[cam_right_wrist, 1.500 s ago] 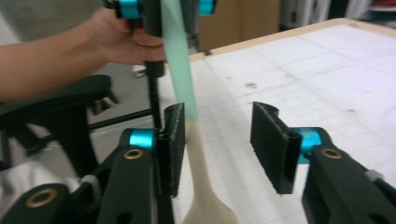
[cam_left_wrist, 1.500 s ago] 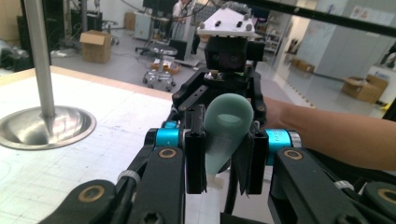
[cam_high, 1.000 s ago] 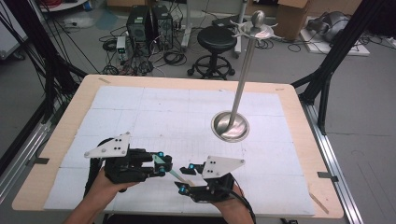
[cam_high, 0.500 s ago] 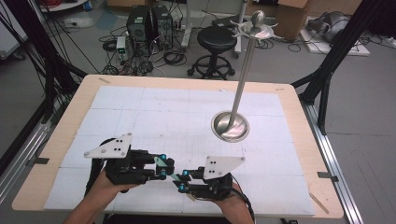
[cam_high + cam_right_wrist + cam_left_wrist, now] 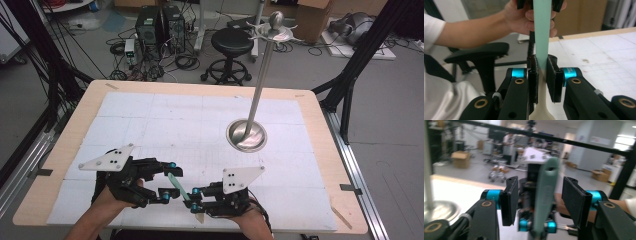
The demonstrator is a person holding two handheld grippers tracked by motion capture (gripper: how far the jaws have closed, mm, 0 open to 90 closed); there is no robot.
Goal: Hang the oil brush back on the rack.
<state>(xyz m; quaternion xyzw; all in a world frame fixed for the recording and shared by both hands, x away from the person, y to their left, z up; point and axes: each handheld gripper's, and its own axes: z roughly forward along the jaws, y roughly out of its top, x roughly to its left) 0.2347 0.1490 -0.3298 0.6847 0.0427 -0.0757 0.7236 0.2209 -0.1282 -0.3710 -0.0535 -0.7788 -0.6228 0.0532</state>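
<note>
Since the earlier frame, the left gripper (image 5: 170, 182) had just opened around the green spatula (image 5: 177, 183); the right gripper (image 5: 196, 198) clamped it, lower centre, near the table's (image 5: 60, 150) front edge, with open mat beyond.

The spatula (image 5: 181, 188) sits between the left gripper (image 5: 169, 182) and right gripper (image 5: 196, 198); the stand (image 5: 246, 135) is behind, rightward on the table (image 5: 90, 105).

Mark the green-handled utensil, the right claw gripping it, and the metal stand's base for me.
green-handled utensil (image 5: 541, 30), right gripper view, on the flat green handle.
right claw (image 5: 541, 75), right gripper view, between its pads, clamped on the handle.
metal stand (image 5: 246, 136), high view, on the round base.
</note>
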